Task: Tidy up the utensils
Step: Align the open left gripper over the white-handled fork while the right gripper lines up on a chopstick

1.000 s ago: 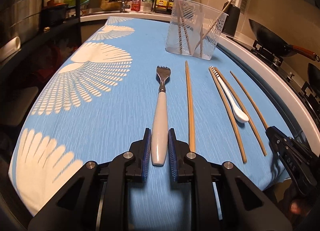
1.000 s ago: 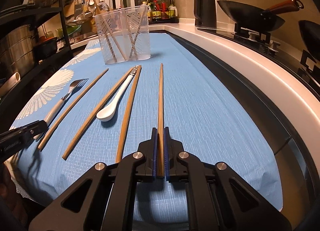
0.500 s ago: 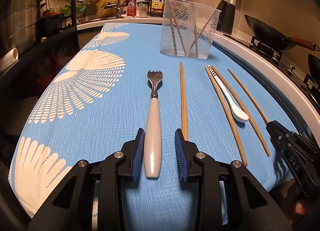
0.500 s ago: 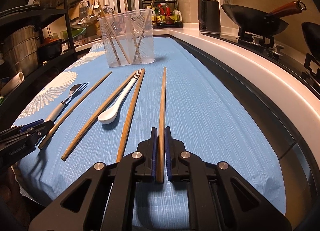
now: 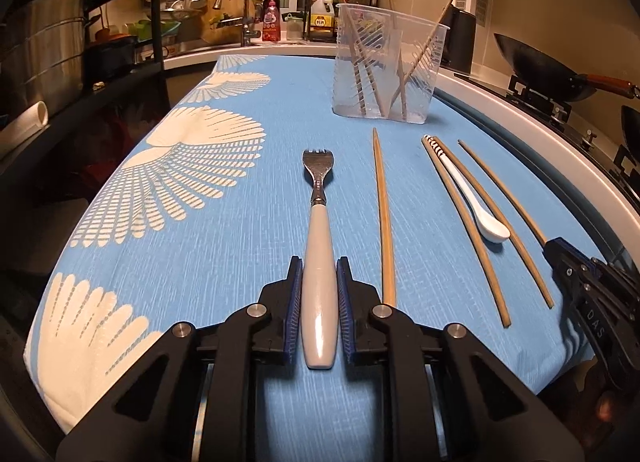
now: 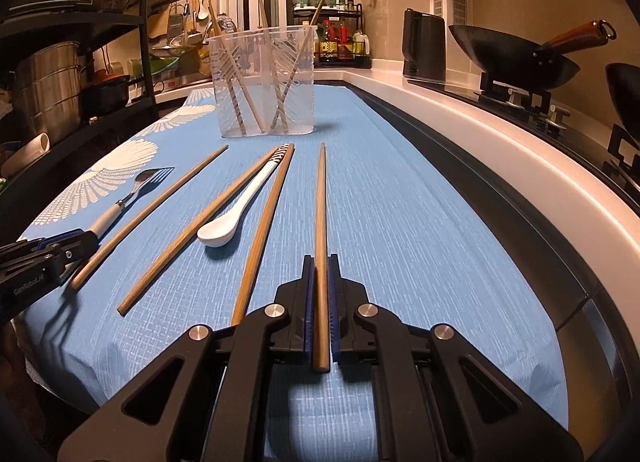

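A: Blue cloth (image 5: 248,246) with white fan prints covers the counter; kitchen clutter behind. Nearest, left gripper (image 5: 319,302): jaws closing, pads against both sides of the fork (image 5: 318,254) handle near its butt end. Fork lies flat, tines pointing away.

B: Right gripper (image 6: 321,302)?

A: Clamped on a chopstick (image 6: 321,229) at its near end; the stick points straight away, far tip low over the cloth.

B: Handling?

A: Fork: glossy pale handle, likely slick and tapered, so grip mid-handle, square on. Metal head makes it front-heavy; it may droop when lifted. Chopstick: light, stiff, thin. Held by one end it can pivot, so keep the grip firm.

B: Further out?

A: Three loose chopsticks on the cloth between the two grippers, and a white spoon (image 6: 230,217) lying between two of them. Spoon looks ceramic, probably fragile; take the handle, not the bowl.

B: Farthest?

A: Clear cup (image 6: 262,81) upright beyond the row, several chopsticks leaning inside. Likely the drop point; light plastic, could tip if nudged.
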Tool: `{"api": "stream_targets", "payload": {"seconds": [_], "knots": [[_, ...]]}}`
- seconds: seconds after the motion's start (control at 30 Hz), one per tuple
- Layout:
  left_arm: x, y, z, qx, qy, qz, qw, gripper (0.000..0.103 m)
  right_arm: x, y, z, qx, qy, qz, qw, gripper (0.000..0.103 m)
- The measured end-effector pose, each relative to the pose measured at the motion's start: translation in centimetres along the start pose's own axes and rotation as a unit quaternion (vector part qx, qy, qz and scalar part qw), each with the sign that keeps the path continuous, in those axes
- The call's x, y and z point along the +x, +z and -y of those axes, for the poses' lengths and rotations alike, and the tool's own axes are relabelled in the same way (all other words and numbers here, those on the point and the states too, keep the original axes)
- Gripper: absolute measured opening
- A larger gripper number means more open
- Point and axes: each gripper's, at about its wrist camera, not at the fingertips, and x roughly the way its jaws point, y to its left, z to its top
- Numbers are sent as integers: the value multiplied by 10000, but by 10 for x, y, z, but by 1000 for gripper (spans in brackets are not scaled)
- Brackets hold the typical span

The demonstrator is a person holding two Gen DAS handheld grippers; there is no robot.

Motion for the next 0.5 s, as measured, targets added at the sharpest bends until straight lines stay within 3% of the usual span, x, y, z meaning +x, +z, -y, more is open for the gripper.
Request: {"api": "stream_targets", "payload": {"seconds": [0.27, 0.4, 0.5], "knots": [[0, 0, 1, 35, 8, 18, 10000, 18, -1, -1, 0, -12, 103, 22, 9999, 15], [0, 0, 1, 58, 24, 32, 10000, 18, -1, -1, -5, -181, 136, 24, 9997, 6], [-2, 1, 1, 76, 28, 63, 9999, 18, -3, 0, -7, -215, 194, 30, 9996, 6]]}}
